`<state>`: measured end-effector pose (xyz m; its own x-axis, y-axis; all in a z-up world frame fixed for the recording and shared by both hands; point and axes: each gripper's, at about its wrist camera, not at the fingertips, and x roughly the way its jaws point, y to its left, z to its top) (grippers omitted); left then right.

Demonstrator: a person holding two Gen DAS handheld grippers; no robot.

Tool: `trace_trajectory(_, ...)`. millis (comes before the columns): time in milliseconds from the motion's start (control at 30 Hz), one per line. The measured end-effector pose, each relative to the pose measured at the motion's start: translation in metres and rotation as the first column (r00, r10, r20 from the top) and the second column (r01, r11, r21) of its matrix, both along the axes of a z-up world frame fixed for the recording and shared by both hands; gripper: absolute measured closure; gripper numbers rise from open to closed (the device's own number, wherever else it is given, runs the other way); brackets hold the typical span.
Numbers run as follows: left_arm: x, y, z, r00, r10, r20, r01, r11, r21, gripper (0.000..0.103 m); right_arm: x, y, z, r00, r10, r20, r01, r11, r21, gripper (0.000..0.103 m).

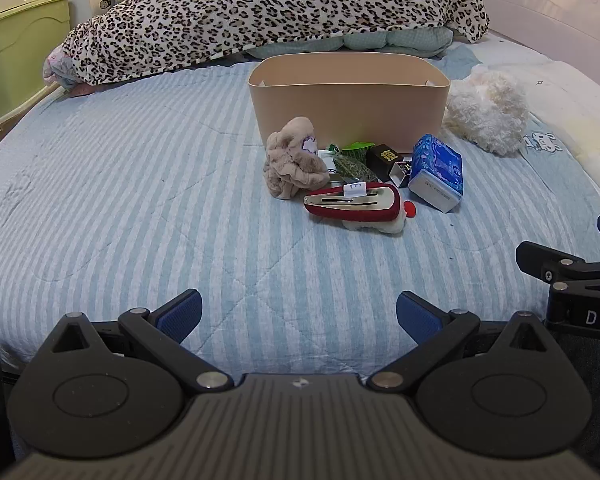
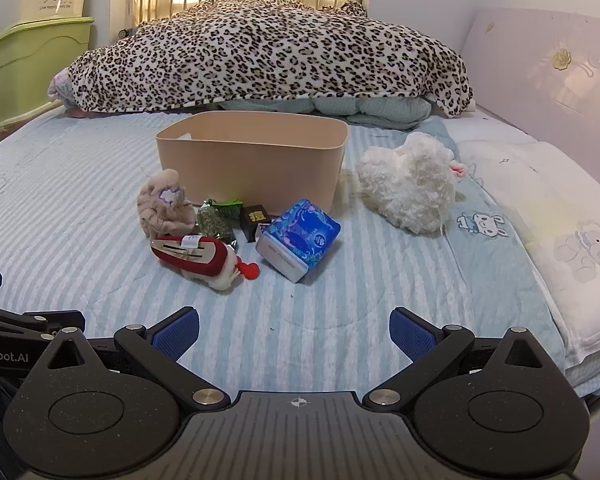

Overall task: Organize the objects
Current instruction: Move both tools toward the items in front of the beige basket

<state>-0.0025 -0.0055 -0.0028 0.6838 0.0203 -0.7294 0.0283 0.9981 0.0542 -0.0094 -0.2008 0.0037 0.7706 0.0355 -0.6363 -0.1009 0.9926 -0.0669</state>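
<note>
Spreading across both views: a blue-and-white striped quilt, with a leopard blanket heaped along its far edge.

Standing upright mid-quilt, open top showing: a beige bin with rounded corners and plain smooth walls.

Lying right of the bin, just beside it: a fluffy white plush.

Clustering in front of the bin, near its front wall:
- Leaning tilted on the quilt at the right of the cluster: a blue patterned tin, grey end facing the cameras.
- Slumping at the left: a tan furry scrunchie bearing a small purple-edged patch.
- Lying nearest the cameras: a red hair clip, metal snap side up with a white tag, white fluff and a red pompom at its right end.
- Sitting between scrunchie and tin: a green packet and a black box with a gold character.

Hovering low over the near quilt, well apart from the cluster: left gripper and right gripper, both with jaws spread wide, blue pads gripping nothing.
</note>
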Motion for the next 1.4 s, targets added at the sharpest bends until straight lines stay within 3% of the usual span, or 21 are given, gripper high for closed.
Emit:
trace_trajectory(1133,0.002,0.000,0.002,1.000,0.002,0.014,-0.002,1.000,-0.004,0.000,0.006,-0.004,-0.002,1.000,-0.016,0.008,0.016,1.000,0.023,0.000)
trace_trajectory(1400,0.018,-0.002,0.004,1.000,-0.006,0.026,0.007,1.000,-0.009,0.000,0.021,-0.008,0.001,0.999,-0.023,0.028,0.022,0.999,0.041,0.000)
